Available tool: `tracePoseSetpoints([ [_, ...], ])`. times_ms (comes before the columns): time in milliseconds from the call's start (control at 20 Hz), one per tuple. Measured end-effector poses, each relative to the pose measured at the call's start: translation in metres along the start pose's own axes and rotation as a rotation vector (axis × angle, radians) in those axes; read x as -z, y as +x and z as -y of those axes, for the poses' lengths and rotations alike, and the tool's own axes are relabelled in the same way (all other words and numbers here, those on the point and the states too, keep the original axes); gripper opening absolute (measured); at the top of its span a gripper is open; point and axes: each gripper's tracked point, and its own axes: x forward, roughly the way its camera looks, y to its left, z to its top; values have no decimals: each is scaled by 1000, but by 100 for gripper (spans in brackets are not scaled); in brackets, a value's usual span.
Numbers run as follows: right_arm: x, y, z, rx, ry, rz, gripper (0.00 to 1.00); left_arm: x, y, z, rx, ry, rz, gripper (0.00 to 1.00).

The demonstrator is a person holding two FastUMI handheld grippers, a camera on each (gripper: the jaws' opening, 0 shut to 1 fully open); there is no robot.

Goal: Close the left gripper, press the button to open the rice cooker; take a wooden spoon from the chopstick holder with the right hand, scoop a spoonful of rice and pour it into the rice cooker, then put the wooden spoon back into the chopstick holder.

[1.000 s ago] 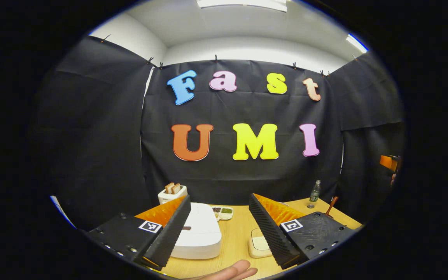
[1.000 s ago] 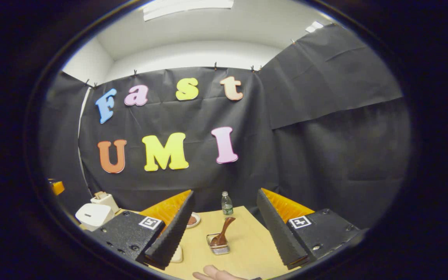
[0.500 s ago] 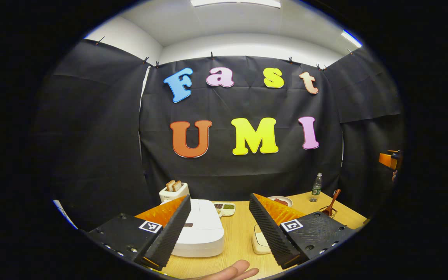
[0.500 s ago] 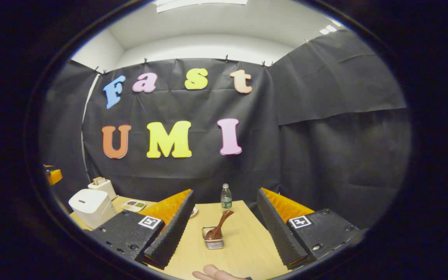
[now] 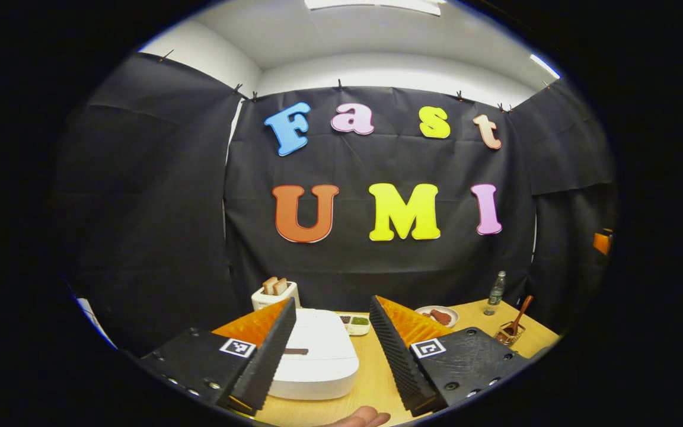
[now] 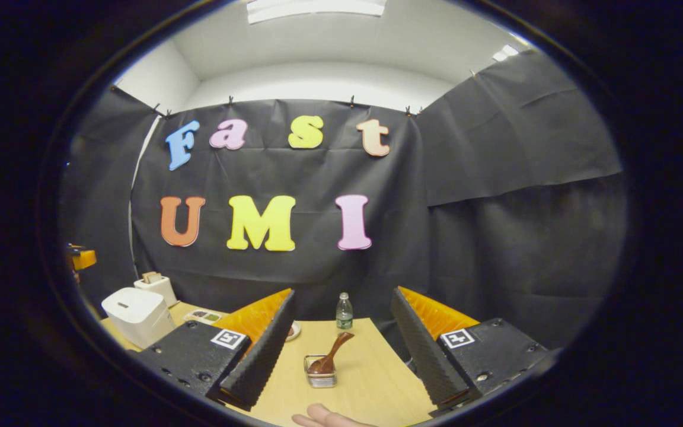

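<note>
1. In the left gripper view, our left gripper (image 5: 332, 379) hangs above the wooden table (image 5: 371, 385) with its jaws apart and nothing between them.
2. The white rice cooker (image 5: 318, 356) sits on the table just ahead, its lid down, showing in the gap between our fingers and partly behind the left one.
3. Behind the cooker stands a toaster (image 5: 274, 293) with bread in it, and beside that a small divided dish (image 5: 354, 323).
4. Off to the right we see a plate (image 5: 436, 314), a bottle (image 5: 496, 292) and the wooden spoon (image 5: 519, 314) leaning in its holder (image 5: 506, 337), well apart from our left gripper.
5. In the right gripper view, our right gripper (image 6: 341, 373) is also spread wide and empty.
6. The wooden spoon (image 6: 328, 359) stands tilted in the holder (image 6: 319, 375), straight ahead between our fingers but not touching them.
7. The bottle (image 6: 344, 313) stands farther back; the rice cooker (image 6: 137, 314) sits far left.
8. A fingertip (image 6: 324, 415) shows at the bottom edge.
</note>
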Motion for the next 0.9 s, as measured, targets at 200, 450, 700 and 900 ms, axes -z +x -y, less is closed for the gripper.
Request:
tracePoseSetpoints([
  [200, -6, 2, 6, 2, -31, 13, 100, 12, 13, -6, 39, -32, -32, 50],
  [450, 6, 8, 8, 8, -41, 13, 100, 56, 34, -51, -131, 21, -159, 0],
  [700, 39, 20, 9, 4, -39, -60, 100, 95, 59, -37, -76, 20, -257, 0],
  [900, 65, 26, 12, -15, 1, -144, 100, 126, 79, -40, -94, -6, -330, 0],
])
